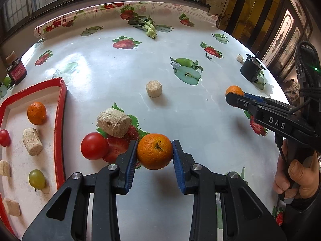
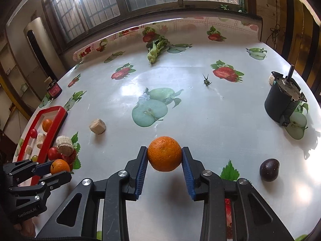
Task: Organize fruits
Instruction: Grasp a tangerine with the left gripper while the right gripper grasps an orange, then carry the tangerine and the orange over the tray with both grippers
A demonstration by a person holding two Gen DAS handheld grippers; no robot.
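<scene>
Two mandarins are held at this moment, one in each hand-held gripper. The left hand-held gripper [image 1: 154, 152] is closed on a mandarin with a small stem [image 1: 154, 151], its blue pads [image 1: 130, 164] pressing on both sides of the fruit, and the fruit seems to be a little above the bench [image 1: 180, 104]. The right hand-held gripper [image 2: 165, 154] is closed in the same way on a second mandarin [image 2: 164, 153], which casts a shadow on the bench below it. Left of the left gripper lies a red tomato [image 1: 94, 145], and just behind it is a pale cork-like block [image 1: 114, 122]; another such block [image 1: 153, 88] stands alone nearer the middle of the bench. A red-rimmed tray [image 1: 61, 108] sits on the left side, and in it are one more mandarin [image 1: 36, 113], a small red tomato [image 1: 4, 138], a green grape [image 1: 36, 179] and several pale blocks [image 1: 32, 144]. On the right side, near the right gripper, a dark purple fruit [image 2: 269, 169] rests on the bench, and further back stands a black motor with a shaft [image 2: 284, 102]. At the far edge lies a green leafy vegetable [image 2: 155, 50], and a dark jar with a red label [image 1: 17, 71] stands at the far left.
</scene>
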